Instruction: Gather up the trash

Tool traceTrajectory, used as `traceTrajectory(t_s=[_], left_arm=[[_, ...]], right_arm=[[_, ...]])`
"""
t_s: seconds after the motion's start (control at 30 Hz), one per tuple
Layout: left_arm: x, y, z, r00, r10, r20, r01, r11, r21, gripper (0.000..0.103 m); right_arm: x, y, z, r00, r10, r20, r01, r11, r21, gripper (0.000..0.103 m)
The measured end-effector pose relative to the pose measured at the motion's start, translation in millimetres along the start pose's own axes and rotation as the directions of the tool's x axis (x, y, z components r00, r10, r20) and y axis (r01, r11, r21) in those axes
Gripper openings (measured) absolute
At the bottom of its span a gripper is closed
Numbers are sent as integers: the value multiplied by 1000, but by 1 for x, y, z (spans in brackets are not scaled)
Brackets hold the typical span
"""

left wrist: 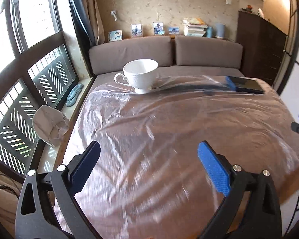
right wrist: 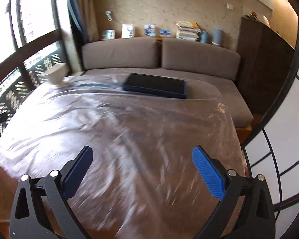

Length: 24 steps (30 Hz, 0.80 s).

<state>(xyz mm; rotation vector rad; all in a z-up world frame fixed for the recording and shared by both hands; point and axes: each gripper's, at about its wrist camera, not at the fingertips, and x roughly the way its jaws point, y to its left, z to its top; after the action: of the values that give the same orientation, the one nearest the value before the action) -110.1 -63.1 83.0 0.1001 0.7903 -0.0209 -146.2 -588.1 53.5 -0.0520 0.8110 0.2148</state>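
Two sets of tongs are up over the table, and both are spread wide with nothing between the pads.

Left wrist view first: your left gripper [left wrist: 148, 153] hangs over a clear plastic sheet [left wrist: 169, 123] that covers the brown table [left wrist: 293, 171]. The sheet is wrinkled and shiny, and it lies loose across most of the top. At the far end a white teacup [left wrist: 140, 74] stands upright on the sheet, handle to the left. To its right a dark flat tray [left wrist: 247, 85] rests on the sheet too, well apart from the cup. Off the left edge, on the window ledge, sits a crumpled grey paper bag [left wrist: 48, 127]. At the right rim you catch a bit of the other gripper.

Right wrist view now: your right gripper [right wrist: 142, 157] hovers over the same sheet [right wrist: 129, 123], jaws apart, pads clear of the plastic. The tray [right wrist: 155, 86] lies straight ahead near the far edge, and the cup [right wrist: 55, 74] shows at the far left, blurred. Behind the table runs a grey sofa [right wrist: 159, 59], with books and photos on the shelf above it.
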Motion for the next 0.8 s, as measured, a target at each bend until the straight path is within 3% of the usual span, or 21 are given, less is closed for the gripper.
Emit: traceTrajectory(t_s=[0.2, 0.37, 0.8], left_arm=[[57, 14, 18, 999, -8, -53, 5, 998, -65, 99], [92, 23, 26, 996, -2, -87, -6, 996, -93, 99], [129, 36, 21, 989, -19, -147, 2, 993, -115, 100]], right_arm=[[59, -23, 18, 996, -72, -58, 72, 997, -7, 98], [81, -39, 26, 994, -75, -77, 77, 997, 24, 98], [114, -66, 40, 990, -71, -120, 76, 996, 38, 98]])
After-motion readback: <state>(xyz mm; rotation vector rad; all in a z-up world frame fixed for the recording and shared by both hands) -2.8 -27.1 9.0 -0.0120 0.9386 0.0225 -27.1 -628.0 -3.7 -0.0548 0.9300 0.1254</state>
